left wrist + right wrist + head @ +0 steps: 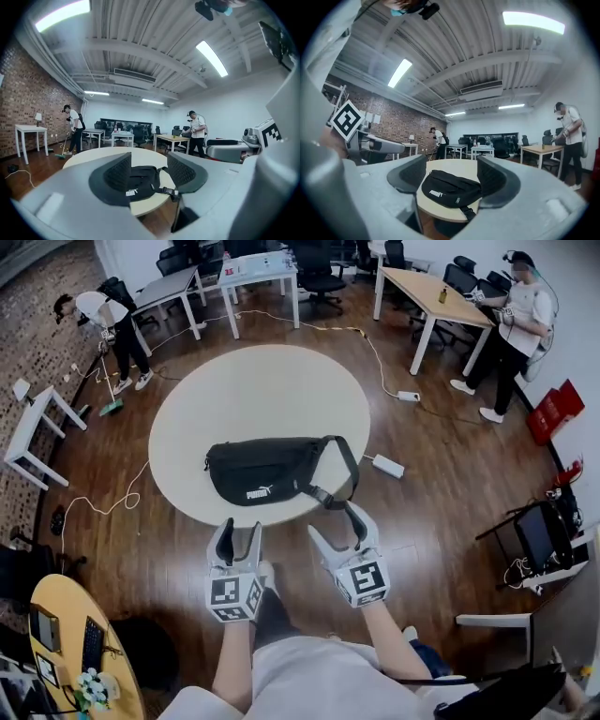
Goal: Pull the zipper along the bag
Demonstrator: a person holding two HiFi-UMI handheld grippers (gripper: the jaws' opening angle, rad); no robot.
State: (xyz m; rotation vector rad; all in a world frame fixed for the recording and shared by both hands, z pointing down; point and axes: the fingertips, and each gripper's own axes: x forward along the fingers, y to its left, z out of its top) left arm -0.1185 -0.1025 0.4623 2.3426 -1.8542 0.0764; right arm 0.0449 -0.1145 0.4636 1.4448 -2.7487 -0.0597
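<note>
A black waist bag (pixel 267 470) with white print lies on the round white table (pixel 262 390), near its front edge. Its strap (pixel 349 465) loops off to the right and hangs over the rim. Both grippers hover short of the table, over the wooden floor, apart from the bag. My left gripper (pixel 239 531) stands open and empty; the left gripper view frames the bag (pixel 140 180) between its open fingers (pixel 117 171). My right gripper (pixel 337 526) is open too, nothing in it, and its own view shows the bag (pixel 450 187) ahead on the table.
A white power strip (pixel 387 466) and cable lie on the floor right of the table. Desks and office chairs (pixel 319 273) stand at the back. One person (pixel 112 324) sweeps at far left, another (pixel 516 334) stands far right. A yellow round table (pixel 66 634) sits at lower left.
</note>
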